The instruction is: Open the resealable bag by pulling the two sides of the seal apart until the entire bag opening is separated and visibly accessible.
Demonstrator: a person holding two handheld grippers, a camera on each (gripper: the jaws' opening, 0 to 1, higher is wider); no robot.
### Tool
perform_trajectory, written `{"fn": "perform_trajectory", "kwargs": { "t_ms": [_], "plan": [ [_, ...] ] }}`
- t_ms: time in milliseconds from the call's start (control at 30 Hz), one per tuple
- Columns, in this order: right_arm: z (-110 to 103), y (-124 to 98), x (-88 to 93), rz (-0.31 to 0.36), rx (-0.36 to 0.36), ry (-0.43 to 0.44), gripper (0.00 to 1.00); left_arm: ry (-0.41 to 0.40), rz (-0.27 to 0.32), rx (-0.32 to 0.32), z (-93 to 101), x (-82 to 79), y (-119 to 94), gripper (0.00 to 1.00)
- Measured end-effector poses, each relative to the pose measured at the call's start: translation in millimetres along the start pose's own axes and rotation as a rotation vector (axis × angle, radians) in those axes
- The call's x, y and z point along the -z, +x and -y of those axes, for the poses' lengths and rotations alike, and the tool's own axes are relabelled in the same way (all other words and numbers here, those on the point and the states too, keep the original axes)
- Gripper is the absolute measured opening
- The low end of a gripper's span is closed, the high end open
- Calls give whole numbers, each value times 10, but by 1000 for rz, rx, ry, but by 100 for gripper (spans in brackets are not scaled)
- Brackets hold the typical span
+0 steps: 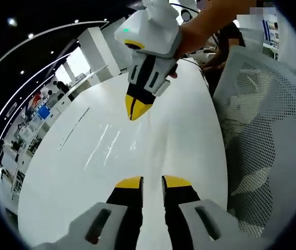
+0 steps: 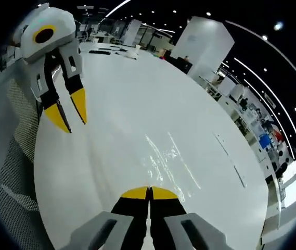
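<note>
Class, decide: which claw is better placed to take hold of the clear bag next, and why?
Left, probably. The left claw stands open, aimed toward the clear bag on the white table. The right claw is shut, so it would have to open first.

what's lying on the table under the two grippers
A clear plastic bag lies flat on the white table, showing as glare streaks. Its seal and contents cannot be made out. The right gripper is shut, the left gripper open.

White grippers, black jaws, yellow tips.
</note>
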State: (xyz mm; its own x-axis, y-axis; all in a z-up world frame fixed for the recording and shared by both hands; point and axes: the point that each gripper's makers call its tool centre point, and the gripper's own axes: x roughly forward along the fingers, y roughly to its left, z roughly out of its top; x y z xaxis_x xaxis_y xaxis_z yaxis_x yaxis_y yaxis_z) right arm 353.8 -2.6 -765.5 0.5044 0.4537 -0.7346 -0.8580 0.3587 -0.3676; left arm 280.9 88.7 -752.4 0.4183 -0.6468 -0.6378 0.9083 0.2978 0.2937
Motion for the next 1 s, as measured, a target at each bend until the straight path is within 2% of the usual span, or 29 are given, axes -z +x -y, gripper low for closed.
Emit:
{"fn": "perform_trajectory", "kwargs": {
  "t_ms": [400,667,767,833,1000],
  "plan": [
    [-56,110,59,-39,-31,47,1,-57,26,-24,9,-42,-36,11],
    [-187,43,27,12,-72,136,17,-119,29,-35,-7,20,-55,17],
    [-277,0,-22,58,-107,212,30,-138,35,-47,-26,11,-91,21],
    [-285,-26,-15,64,-107,232,41,-153,35,-51,-31,16,-103,24],
    [-303,-107,-40,94,-105,276,54,-187,20,-68,-32,56,-144,32]
  ]
}}
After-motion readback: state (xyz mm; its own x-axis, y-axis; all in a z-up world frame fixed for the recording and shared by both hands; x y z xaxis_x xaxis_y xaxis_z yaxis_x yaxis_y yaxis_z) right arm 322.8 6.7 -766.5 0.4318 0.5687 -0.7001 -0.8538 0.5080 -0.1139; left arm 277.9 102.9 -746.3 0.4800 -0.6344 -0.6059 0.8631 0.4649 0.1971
